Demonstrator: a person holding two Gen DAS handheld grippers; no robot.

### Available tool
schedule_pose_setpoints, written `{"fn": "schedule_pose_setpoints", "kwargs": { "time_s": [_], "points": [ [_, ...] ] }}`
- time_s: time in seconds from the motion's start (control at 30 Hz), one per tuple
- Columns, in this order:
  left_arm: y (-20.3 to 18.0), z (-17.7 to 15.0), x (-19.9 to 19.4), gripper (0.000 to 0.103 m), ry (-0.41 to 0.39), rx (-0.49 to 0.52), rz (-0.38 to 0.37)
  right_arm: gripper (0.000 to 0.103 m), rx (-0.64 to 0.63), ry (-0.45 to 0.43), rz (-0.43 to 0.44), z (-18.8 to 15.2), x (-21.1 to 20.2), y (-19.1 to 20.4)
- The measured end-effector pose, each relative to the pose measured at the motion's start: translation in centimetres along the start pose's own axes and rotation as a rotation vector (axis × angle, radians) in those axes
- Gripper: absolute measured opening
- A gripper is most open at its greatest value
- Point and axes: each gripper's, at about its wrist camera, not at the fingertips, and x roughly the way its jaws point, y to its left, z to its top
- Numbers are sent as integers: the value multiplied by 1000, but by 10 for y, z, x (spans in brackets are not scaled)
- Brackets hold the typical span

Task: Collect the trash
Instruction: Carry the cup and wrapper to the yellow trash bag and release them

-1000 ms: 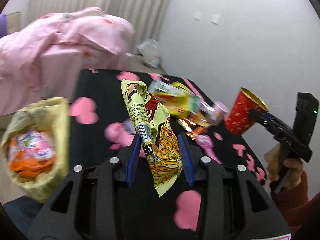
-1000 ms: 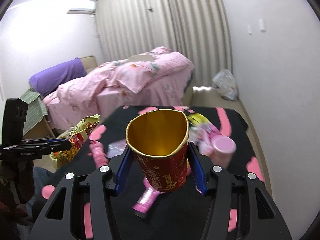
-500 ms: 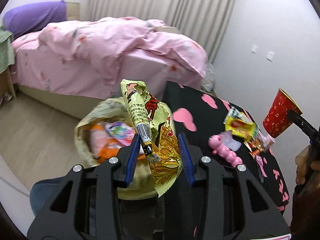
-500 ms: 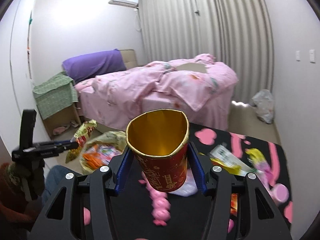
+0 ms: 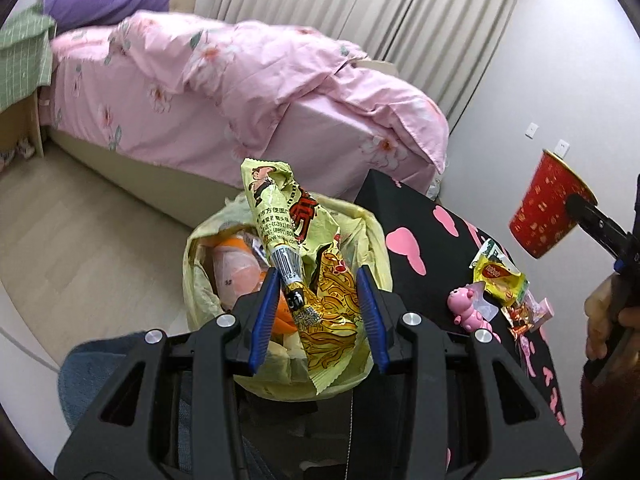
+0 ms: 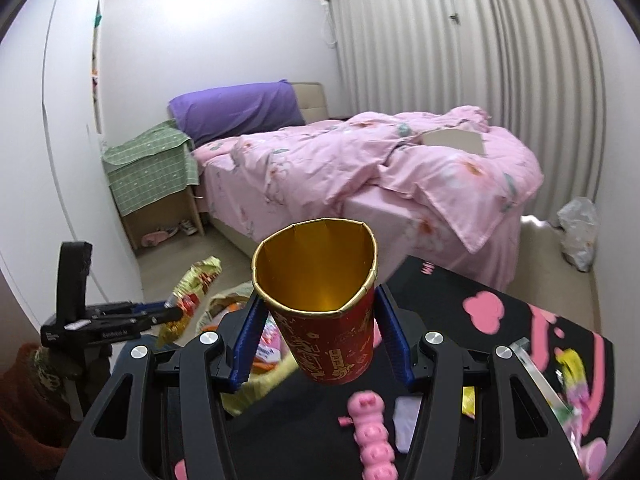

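Claw-wise, our left claw (image 5: 318,312) tilts down over the yellow trash bag (image 5: 372,236), clamping a noodle wrapper (image 5: 308,264); our right claw (image 6: 320,338) grips the red paper cup (image 6: 332,344) above the bench (image 6: 440,292).

Your yellow wrapper (image 5: 304,264) hides much of the trash bag's (image 5: 200,280) contents. The table's (image 6: 500,344) right edge is blurred, its litter (image 6: 572,376) unreadable there.

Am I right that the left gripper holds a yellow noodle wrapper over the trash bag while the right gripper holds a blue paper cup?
Not quite: the paper cup in the right gripper is red with a gold inside, as the right wrist view shows. The left gripper does hold the yellow noodle wrapper over the trash bag.
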Motion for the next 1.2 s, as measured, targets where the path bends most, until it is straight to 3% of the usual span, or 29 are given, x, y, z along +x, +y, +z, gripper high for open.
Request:
{"fn": "schedule_pose_setpoints", "kwargs": {
  "time_s": [0.23,0.43,0.53,0.67,0.83,0.93,1.0,1.07,1.2],
  "points": [
    [10,2,58,37,164,-54,-97,52,2,75,168,21,81,0],
    [19,-4,120,37,304,-36,23,52,20,211,275,22,158,10],
    [20,-10,133,35,334,11,89,52,54,299,310,12,197,13],
    [20,-11,137,35,333,44,119,52,45,441,317,-9,248,23],
    [15,-12,129,37,290,42,93,52,23,532,276,-30,268,23],
    [17,-12,119,37,273,46,104,52,56,544,264,-37,263,13],
    [18,-13,116,43,266,34,106,55,68,537,265,-38,258,10],
    [22,-11,110,59,254,6,91,58,99,525,272,-36,250,7],
    [27,-3,90,68,193,-30,90,70,130,463,265,-27,238,-1]
  ]
}}
